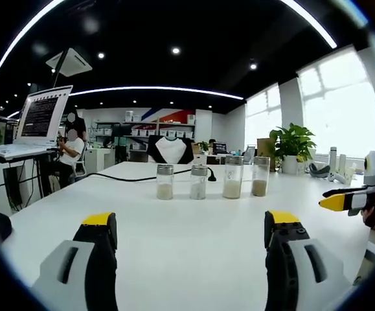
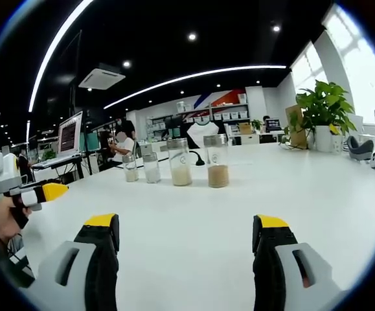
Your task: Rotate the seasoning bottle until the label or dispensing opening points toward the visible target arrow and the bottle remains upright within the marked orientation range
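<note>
While both grippers, left [image 1: 190,236] and right [image 2: 186,240], hover with fingers spread and empty, four seasoning bottles [image 1: 199,182] stand closely rowed mid-worktop [image 1: 174,253], so a reaching finger risks toppling a neighbour.

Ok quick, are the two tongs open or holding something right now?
Left tongs: open, holding nothing, well short of the seasoning bottles.
Right tongs: open, holding nothing.
</note>
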### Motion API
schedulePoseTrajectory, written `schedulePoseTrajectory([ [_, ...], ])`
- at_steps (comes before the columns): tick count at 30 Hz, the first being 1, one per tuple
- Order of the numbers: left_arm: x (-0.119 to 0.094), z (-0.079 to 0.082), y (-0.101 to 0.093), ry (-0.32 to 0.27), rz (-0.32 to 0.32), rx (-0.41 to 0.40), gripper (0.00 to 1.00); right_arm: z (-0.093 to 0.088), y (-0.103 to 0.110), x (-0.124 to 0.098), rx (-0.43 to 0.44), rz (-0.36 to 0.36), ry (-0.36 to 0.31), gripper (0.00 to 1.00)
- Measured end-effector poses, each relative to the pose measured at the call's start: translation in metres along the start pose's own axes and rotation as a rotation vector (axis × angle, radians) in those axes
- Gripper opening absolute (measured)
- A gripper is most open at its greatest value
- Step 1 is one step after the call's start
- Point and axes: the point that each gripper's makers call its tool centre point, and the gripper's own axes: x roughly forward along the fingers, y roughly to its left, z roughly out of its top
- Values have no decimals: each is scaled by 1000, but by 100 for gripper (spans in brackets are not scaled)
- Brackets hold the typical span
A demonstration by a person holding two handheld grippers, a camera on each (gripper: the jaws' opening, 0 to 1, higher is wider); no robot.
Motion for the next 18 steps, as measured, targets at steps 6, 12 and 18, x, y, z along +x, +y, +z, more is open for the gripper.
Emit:
schedulePoseTrajectory([
  [6,0,-2,0,6,-1,-3,100,-1,3,1,-3,3,9,86],
  [12,1,-3,-2,15,-7,17,100,6,2,2,-9,2,0,86],
  [18,1,-4,-5,21,-15,15,100,8,3,5,-15,6,2,85],
])
